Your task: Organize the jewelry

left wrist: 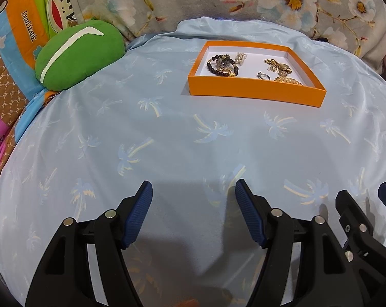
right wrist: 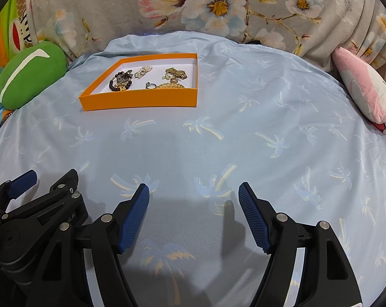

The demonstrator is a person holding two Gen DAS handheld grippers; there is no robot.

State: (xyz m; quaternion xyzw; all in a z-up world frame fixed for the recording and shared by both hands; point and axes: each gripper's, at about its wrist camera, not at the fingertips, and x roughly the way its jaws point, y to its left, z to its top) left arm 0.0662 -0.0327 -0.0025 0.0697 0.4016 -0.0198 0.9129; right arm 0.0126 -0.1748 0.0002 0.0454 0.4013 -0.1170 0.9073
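Observation:
An orange tray (left wrist: 254,93) with a white floor lies on the light-blue palm-print cloth; it also shows in the right wrist view (right wrist: 141,99). Inside lie a dark bead bracelet (left wrist: 219,67) (right wrist: 118,81), a pearl piece (left wrist: 240,57) (right wrist: 143,71), a silver ring (left wrist: 264,76) (right wrist: 150,85), a gold watch (left wrist: 278,65) (right wrist: 177,73) and a gold chain (left wrist: 287,79) (right wrist: 171,86). My left gripper (left wrist: 194,189) is open and empty, well short of the tray. My right gripper (right wrist: 194,190) is open and empty, beside the left one.
A green cushion (left wrist: 80,53) (right wrist: 30,74) lies at the far left. A pink-and-white cushion (right wrist: 367,92) lies at the right. A floral blanket (left wrist: 244,0) (right wrist: 218,7) runs along the back. The blue cloth (left wrist: 167,133) (right wrist: 244,140) stretches between grippers and tray.

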